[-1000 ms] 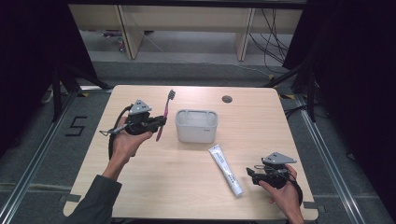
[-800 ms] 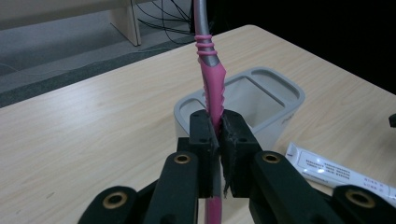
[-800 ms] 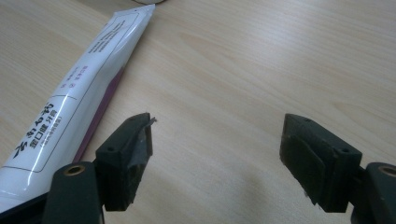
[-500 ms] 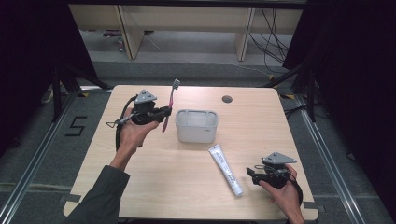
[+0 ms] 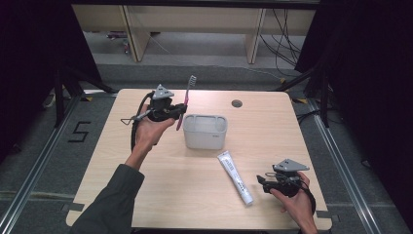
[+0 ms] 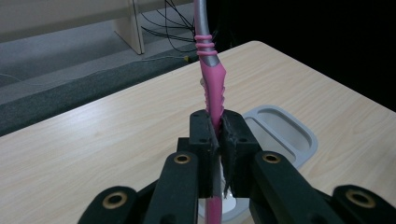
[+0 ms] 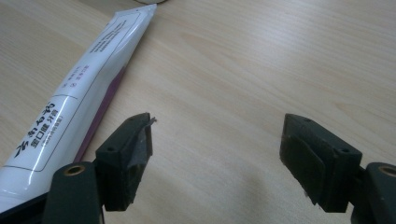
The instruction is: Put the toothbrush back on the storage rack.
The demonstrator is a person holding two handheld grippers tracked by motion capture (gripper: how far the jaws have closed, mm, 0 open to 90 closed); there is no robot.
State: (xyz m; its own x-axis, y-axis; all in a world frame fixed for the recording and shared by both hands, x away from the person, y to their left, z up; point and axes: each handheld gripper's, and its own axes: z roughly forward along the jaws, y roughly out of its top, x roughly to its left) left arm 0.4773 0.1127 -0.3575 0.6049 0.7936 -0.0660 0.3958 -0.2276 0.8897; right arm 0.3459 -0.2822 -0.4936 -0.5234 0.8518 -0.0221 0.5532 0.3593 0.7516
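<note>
While the surface (image 5: 146,195) carried a grey holder (image 5: 205,131) near its middle, a white toothpaste tube (image 5: 234,177) lay flat nearer the person, just beside the right tongs (image 5: 265,183), whose jaws stood spread with nothing between them. The left tongs (image 6: 218,140) were clenched on the pink toothbrush (image 6: 211,88), held upright above the surface just left of the holder. By judgement, pickup was complete; placing the toothbrush in the holder and handling the tube remained.
</note>
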